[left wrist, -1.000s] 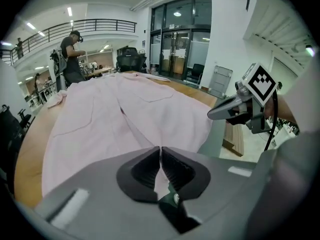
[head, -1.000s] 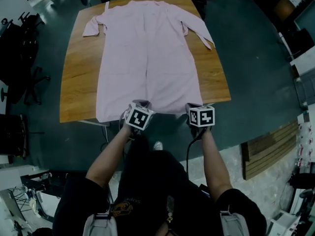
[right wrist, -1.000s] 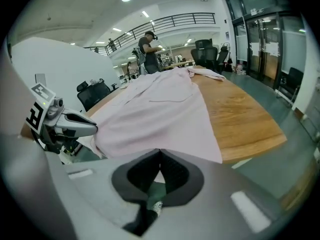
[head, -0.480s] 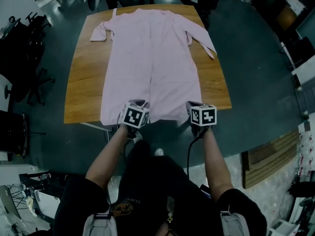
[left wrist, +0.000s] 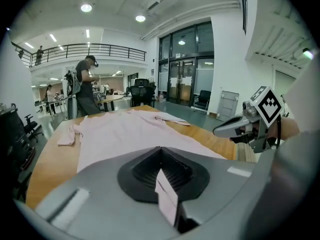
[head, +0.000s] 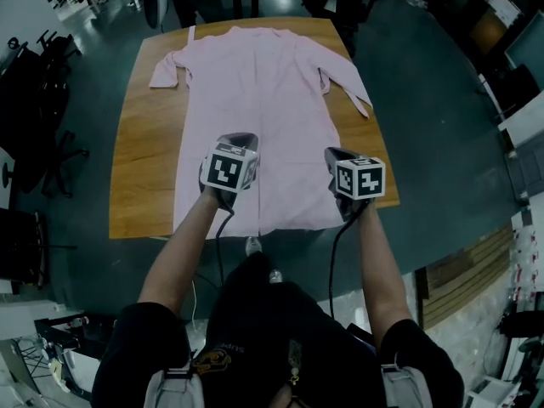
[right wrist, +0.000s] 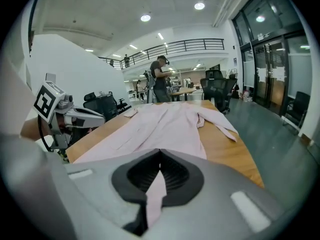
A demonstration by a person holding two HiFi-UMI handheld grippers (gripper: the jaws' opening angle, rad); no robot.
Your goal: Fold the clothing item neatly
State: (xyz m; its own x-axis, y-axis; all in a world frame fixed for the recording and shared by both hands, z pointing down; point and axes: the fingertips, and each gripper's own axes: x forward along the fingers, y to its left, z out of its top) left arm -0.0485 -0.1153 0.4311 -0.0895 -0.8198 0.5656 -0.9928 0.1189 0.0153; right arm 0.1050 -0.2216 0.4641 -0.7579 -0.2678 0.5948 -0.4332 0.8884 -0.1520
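Note:
A long pale pink robe (head: pixel 255 92) lies spread on the wooden table (head: pixel 144 160), collar at the far end and sleeves out to both sides. My left gripper (head: pixel 240 139) is shut on the near hem at its left part; its jaws have just closed, with a strip of pink cloth (left wrist: pixel 167 199) pinched between them. My right gripper (head: pixel 334 154) is shut on the hem's right part, and pink cloth (right wrist: pixel 154 194) hangs from its jaws. Both grippers hover side by side above the robe's lower half. The hem edge under them is hidden.
A person (left wrist: pixel 87 91) stands past the table's far end, with office chairs (left wrist: pixel 142 90) beside. More chairs (head: pixel 42 83) stand left of the table. A wooden pallet (head: pixel 463 262) lies on the floor at the right. Dark floor surrounds the table.
Both grippers have risen from the table's near edge and moved forward over the robe, lifting the hem with them.

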